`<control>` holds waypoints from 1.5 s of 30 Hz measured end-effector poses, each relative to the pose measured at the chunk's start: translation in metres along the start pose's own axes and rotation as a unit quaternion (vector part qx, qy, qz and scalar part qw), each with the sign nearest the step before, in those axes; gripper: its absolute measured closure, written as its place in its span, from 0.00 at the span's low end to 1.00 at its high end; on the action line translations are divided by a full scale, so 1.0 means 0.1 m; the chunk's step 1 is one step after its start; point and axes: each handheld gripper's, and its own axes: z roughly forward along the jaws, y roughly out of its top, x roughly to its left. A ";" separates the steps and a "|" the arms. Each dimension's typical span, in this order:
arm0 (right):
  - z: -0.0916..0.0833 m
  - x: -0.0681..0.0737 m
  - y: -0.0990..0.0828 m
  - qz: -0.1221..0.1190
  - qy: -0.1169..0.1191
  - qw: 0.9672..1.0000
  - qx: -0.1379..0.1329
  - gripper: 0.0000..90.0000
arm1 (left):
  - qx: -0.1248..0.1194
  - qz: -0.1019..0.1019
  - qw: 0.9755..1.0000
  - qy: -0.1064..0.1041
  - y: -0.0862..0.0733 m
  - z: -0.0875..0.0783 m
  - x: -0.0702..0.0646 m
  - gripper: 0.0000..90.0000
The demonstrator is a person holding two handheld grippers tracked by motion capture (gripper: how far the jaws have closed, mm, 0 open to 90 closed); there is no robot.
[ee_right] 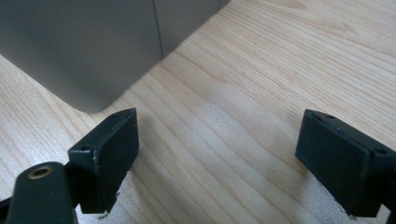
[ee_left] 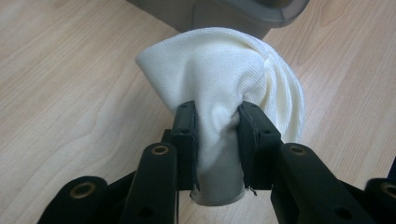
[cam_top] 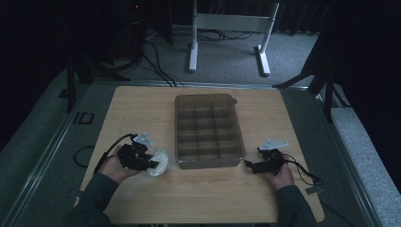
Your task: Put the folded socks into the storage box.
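A bunched white cloth [ee_left: 224,79] is pinched between the jaws of my left gripper [ee_left: 216,144], whose pads press into its folds. In the high view that left gripper [cam_top: 150,164] lies low over the wooden table [cam_top: 142,109], left of the grey divided tray [cam_top: 208,163], with the white cloth [cam_top: 161,163] at its tip. My right gripper [cam_top: 249,165] rests near the tray's front right corner. Its jaws stand wide apart in the right gripper view, with only bare wood between the right gripper [ee_right: 217,161] pads.
The grey tray [ee_right: 79,46] has several empty compartments and sits mid-table. A cable [cam_top: 302,172] trails from the right gripper toward the table's right edge. White desk legs [cam_top: 193,42] stand on the floor beyond the table.
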 end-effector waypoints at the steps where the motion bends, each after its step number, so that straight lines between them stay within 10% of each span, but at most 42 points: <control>1: 0.00 0.00 0.00 0.000 0.000 1.000 0.000 0.14 | 0.000 0.001 1.000 0.001 0.00 -0.01 0.00 0.78; 45: 0.00 0.00 0.00 0.001 0.000 1.000 0.000 0.14 | -0.017 0.030 0.999 0.023 0.30 -0.31 0.07 0.78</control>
